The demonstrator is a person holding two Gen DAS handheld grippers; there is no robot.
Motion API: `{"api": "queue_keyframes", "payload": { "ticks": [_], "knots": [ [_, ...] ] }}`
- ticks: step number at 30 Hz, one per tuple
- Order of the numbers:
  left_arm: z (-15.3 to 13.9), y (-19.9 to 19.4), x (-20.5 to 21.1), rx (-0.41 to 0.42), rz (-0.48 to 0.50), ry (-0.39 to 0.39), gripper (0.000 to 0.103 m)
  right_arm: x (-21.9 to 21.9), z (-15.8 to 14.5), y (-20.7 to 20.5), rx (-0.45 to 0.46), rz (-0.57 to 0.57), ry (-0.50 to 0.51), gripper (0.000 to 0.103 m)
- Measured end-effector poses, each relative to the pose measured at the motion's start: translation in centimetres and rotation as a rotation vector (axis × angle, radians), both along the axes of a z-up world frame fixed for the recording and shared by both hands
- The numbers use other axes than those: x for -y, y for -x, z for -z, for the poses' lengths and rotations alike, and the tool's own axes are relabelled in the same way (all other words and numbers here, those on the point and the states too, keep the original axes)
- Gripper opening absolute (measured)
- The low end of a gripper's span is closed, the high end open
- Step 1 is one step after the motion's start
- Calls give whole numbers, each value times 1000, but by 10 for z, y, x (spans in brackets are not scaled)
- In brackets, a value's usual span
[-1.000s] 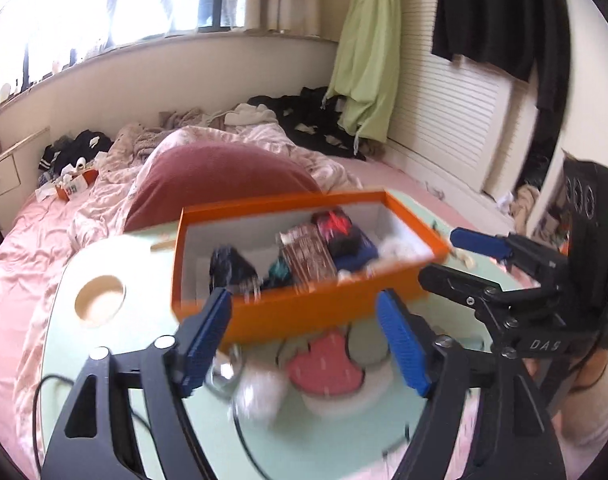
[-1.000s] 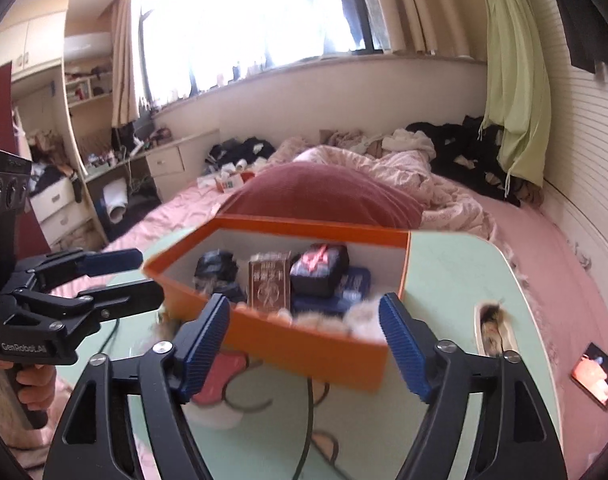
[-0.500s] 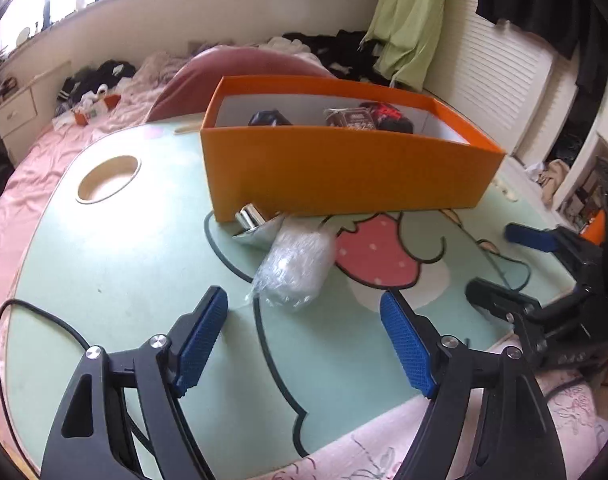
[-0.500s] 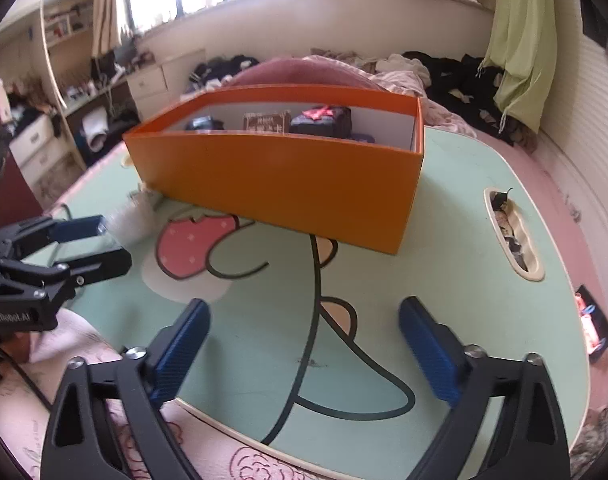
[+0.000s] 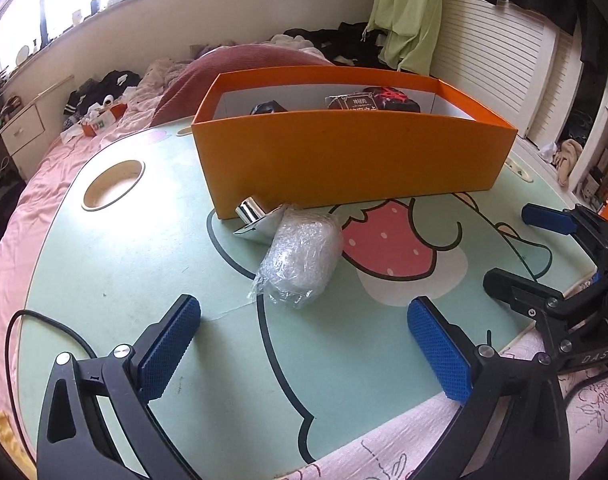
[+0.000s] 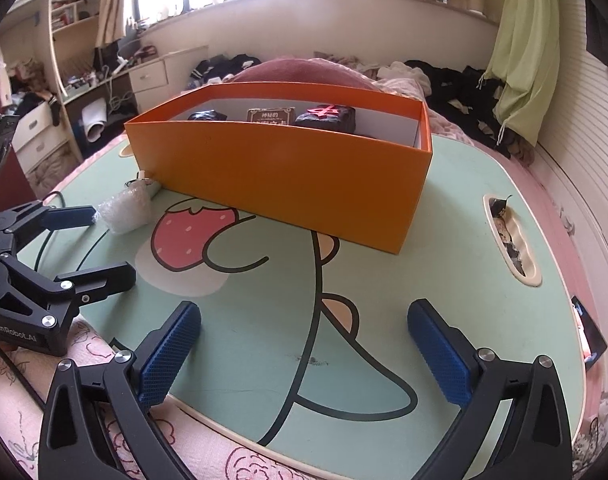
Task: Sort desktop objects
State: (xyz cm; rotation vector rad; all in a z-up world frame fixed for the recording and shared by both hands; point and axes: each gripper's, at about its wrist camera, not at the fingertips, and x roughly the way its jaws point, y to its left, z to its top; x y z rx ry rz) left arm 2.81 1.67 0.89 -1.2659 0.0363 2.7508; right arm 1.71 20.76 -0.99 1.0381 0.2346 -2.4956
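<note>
Left wrist: my left gripper (image 5: 304,344) gapes over the table (image 5: 124,264), plastic-wrapped bundle (image 5: 300,256) ahead. Right gripper (image 6: 304,344) spread too, orange box (image 6: 288,168) beyond.

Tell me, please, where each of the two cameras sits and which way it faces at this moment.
Left wrist view: sits on the left tool, low over the near table edge, facing the plastic-wrapped bundle and the orange box; its own open blue fingers and the right tool show.
Right wrist view: sits on the right tool, further right, facing the box's corner; its open fingers and the left tool show.
Shared: box, bundle, strawberry print, each other's tool.
</note>
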Motion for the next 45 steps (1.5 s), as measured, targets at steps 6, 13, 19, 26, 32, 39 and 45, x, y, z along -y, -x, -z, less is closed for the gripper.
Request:
{"api": "queue_keyframes", "payload": {
  "ticks": [6, 13, 19, 26, 32, 39, 45],
  "knots": [
    [-1, 3, 3, -2, -13, 0, 103, 0, 0, -1, -2, -2, 0, 103],
    [-1, 4, 5, -3, -19, 0, 103, 1, -1, -1, -2, -3, 1, 103],
    [-1, 4, 6, -3, -20, 0, 103, 3, -1, -1, -4, -6, 1, 103],
    [-2, 0, 13, -9, -41, 3, 103, 3, -1, -1, -5, -8, 2, 103],
    [-1, -2, 22, -16, -91, 3, 103, 3, -1, -1, -5, -8, 2, 103],
    [3, -12, 41, -65, -197, 6, 103, 4, -1, -1, -5, -9, 4, 103],
    [4, -15, 45, -71, -201, 2, 103, 13, -15, -5, -20, -83, 48, 98]
  ]
}}
